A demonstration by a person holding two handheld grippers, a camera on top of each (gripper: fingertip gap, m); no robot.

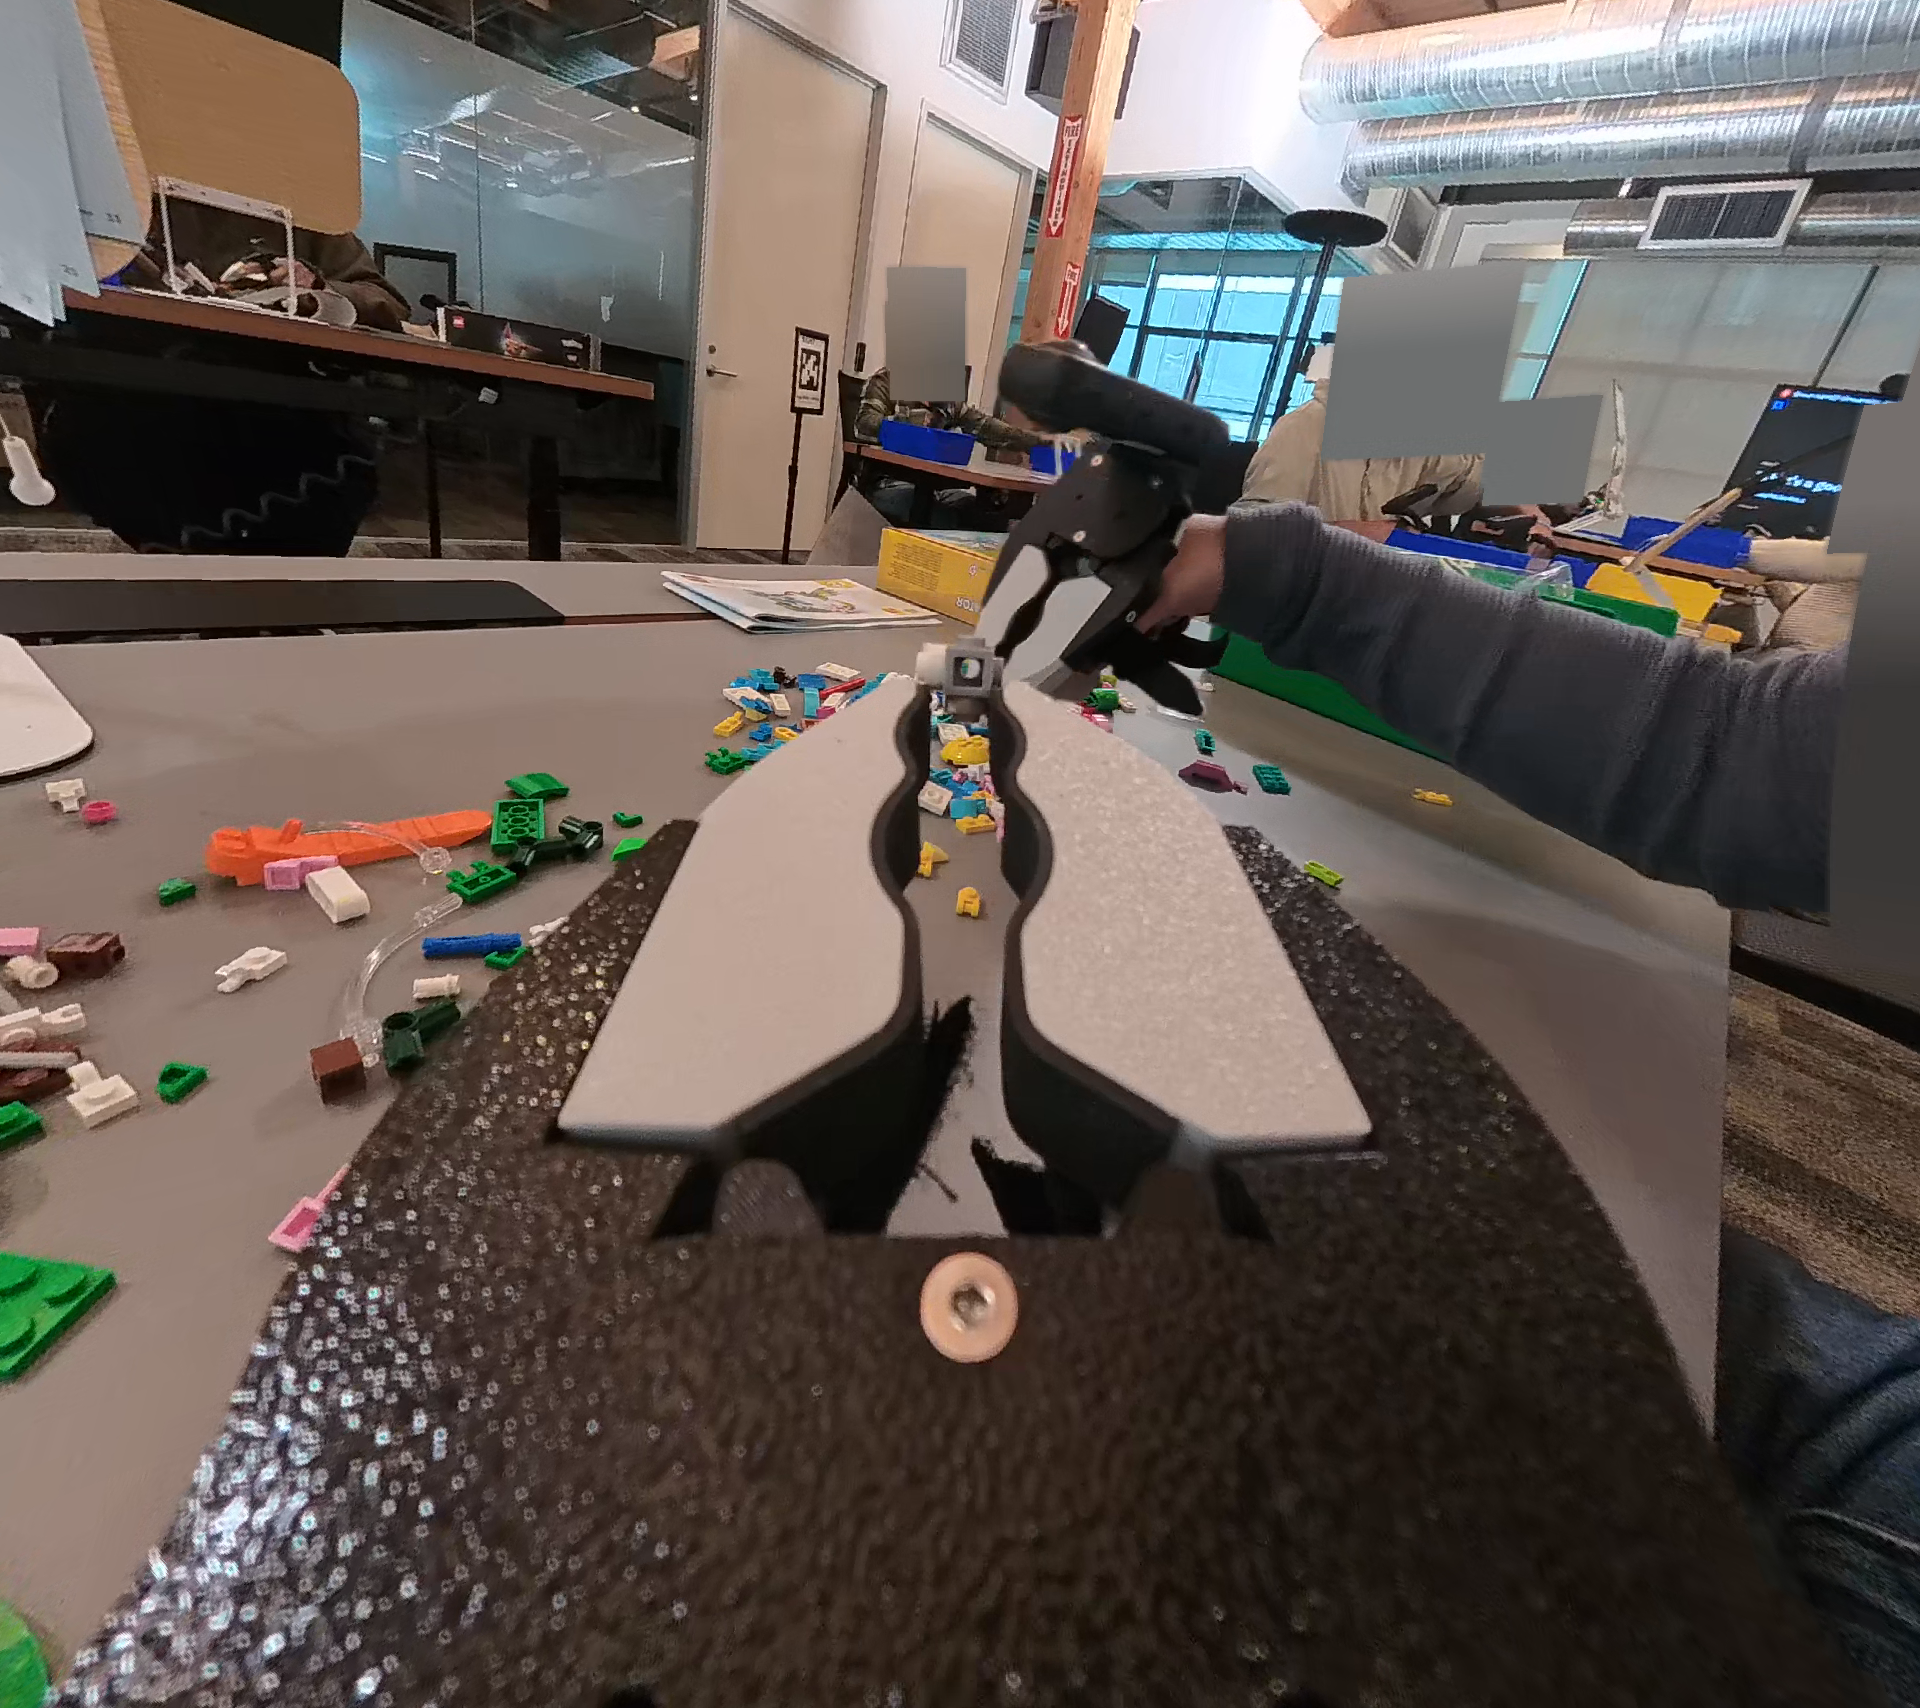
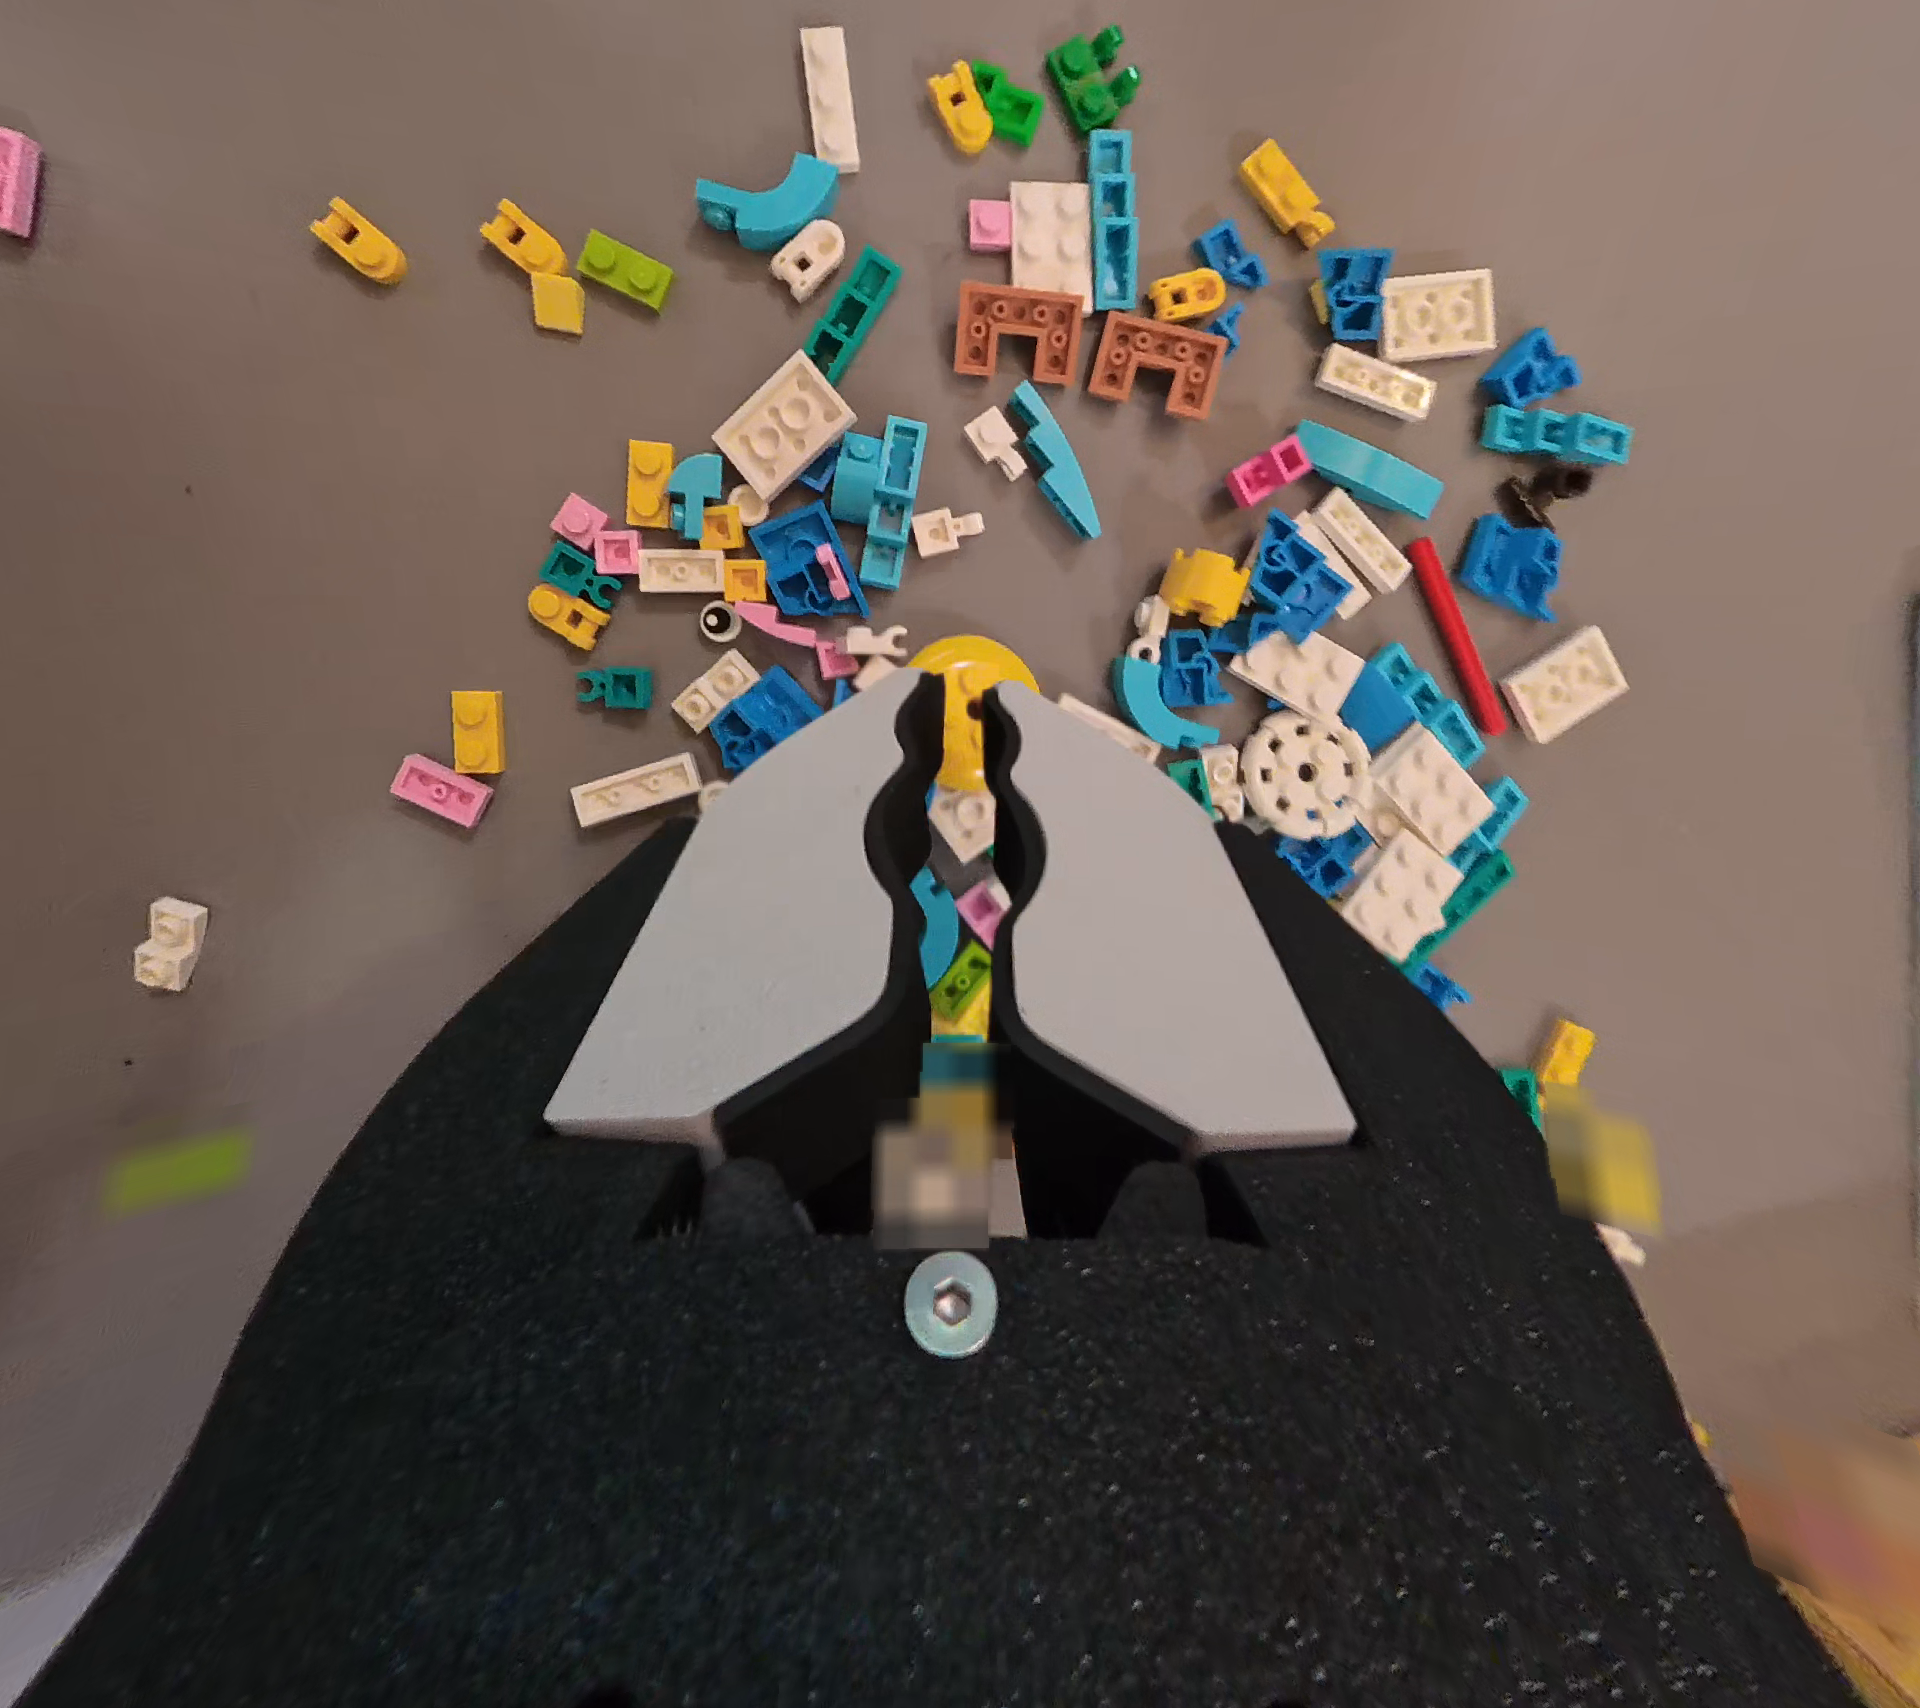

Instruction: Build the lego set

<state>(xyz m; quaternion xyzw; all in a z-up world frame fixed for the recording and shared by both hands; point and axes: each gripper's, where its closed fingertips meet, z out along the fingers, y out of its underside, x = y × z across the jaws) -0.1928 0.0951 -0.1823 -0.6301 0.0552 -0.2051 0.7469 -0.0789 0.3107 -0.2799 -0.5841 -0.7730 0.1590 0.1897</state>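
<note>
left gripper [image 1: 964, 690] pinching grey lego piece [image 1: 966, 671]

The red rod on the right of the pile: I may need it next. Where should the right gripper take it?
Grip the red rod mid-length, across its thin width, coming straight down. It lies flat on the grey table; its lower end touches the blue pieces, so the upper half looks freer.

On the tabletop [image 2: 312, 515] lie two brown arch bricks [image 2: 1016, 330], one red rod [image 2: 1455, 635], one white round wheel-like disc [image 2: 1306, 773], one eye tile [image 2: 717, 620] and one orange piece [image 1: 343, 843].
</note>
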